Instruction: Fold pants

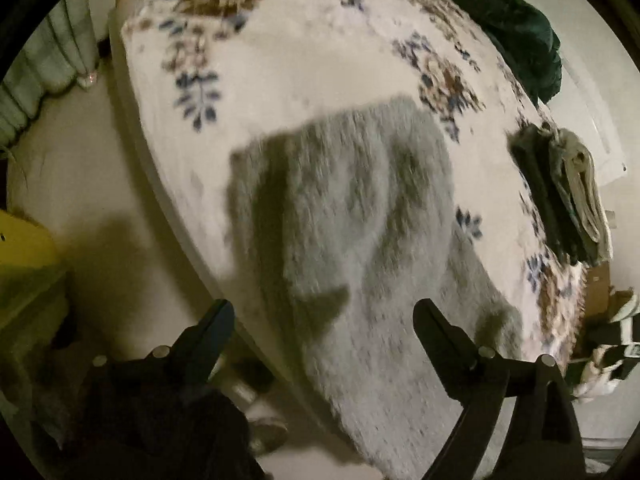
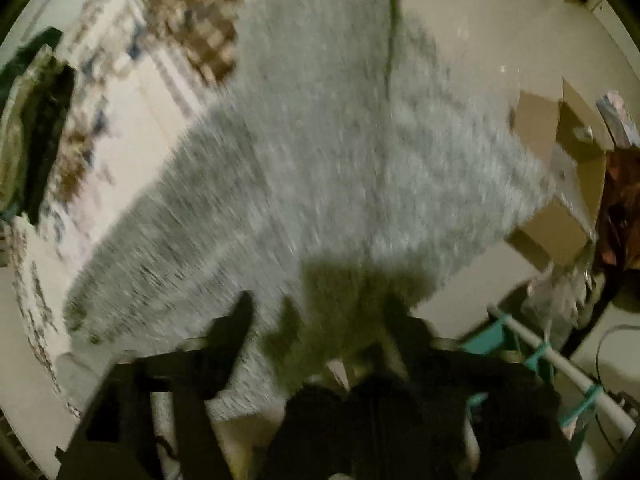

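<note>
Grey fuzzy pants (image 1: pixel 360 216) lie spread on a bed with a floral cover (image 1: pixel 280 52), their near part draping over the bed's edge. My left gripper (image 1: pixel 324 316) hangs above that near part, open, its two black fingers wide apart with nothing pinched between them. In the right wrist view the same pants (image 2: pixel 340 152) fill the middle, blurred by motion. My right gripper (image 2: pixel 320 316) stands open just over the cloth's near edge; its right finger is dark and hard to make out.
A stack of folded clothes (image 1: pixel 560 192) rests on the bed's right side, with a dark green bundle (image 1: pixel 504 28) beyond it. A curtain (image 1: pixel 44 76) hangs at the left. A cardboard box (image 2: pixel 560 184) and a teal-and-white rack (image 2: pixel 540 356) stand on the floor.
</note>
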Available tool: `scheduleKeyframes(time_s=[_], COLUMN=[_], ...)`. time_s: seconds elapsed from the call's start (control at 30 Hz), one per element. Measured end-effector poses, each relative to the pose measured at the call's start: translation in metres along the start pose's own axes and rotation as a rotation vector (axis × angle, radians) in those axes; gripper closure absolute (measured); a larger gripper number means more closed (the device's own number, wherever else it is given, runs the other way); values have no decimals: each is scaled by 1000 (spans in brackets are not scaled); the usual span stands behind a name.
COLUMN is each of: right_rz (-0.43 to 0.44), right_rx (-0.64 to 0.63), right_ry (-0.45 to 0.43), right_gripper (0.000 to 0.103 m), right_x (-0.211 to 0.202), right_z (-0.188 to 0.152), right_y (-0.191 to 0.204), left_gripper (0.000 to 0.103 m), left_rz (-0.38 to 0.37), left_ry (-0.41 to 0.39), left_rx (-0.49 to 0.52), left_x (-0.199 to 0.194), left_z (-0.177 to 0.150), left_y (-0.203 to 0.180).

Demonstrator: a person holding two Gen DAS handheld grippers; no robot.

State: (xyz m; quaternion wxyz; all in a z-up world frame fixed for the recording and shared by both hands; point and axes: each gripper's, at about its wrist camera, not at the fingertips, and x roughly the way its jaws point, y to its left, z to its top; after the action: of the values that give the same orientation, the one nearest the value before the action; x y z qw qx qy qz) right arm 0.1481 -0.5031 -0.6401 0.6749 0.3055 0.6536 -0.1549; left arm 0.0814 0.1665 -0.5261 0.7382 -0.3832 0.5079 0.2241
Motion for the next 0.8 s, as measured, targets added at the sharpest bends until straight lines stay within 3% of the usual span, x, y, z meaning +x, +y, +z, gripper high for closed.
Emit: scheduleKeyframes(time_s=[0.2, 0.33, 0.37, 0.4, 0.43, 0.47, 0.57, 0.63, 0.7, 0.8], right_rz=[-112, -239, -262, -272, -285, -301, -352, -330, -328, -234], right_rx=[-115, -203, -202, -190, -166, -101, 97, 199, 255, 268], right_ry=[-167, -118, -124, -142, -158, -189, -212, -140, -79, -101], right_gripper=[16, 13, 32, 72, 86, 87, 87, 81, 46, 42], right_x=[-3, 35, 37, 35, 31, 20, 1, 1, -2, -24], right_z=[56, 88, 89, 90, 90, 90, 90, 90, 86, 76], right_y=[37, 63, 59, 53, 45, 24, -39, -74, -90, -80], left_gripper=[12, 12, 12, 12, 12, 12, 12, 12, 12, 12], left_rz=[73, 111, 115, 120, 124, 130, 141, 147, 154, 186], left_ry=[-27, -43, -39, -34, -31, -30, -24, -18, -19, -54], left_rx=[20, 56, 60, 65, 70, 77, 90, 88, 86, 109], left_x=[21, 32, 33, 35, 36, 36, 35, 32, 26, 7], left_z=[28, 38, 38, 39, 39, 39, 39, 37, 35, 29], left_y=[-3, -10, -11, -12, -13, -15, -17, -18, -22, -34])
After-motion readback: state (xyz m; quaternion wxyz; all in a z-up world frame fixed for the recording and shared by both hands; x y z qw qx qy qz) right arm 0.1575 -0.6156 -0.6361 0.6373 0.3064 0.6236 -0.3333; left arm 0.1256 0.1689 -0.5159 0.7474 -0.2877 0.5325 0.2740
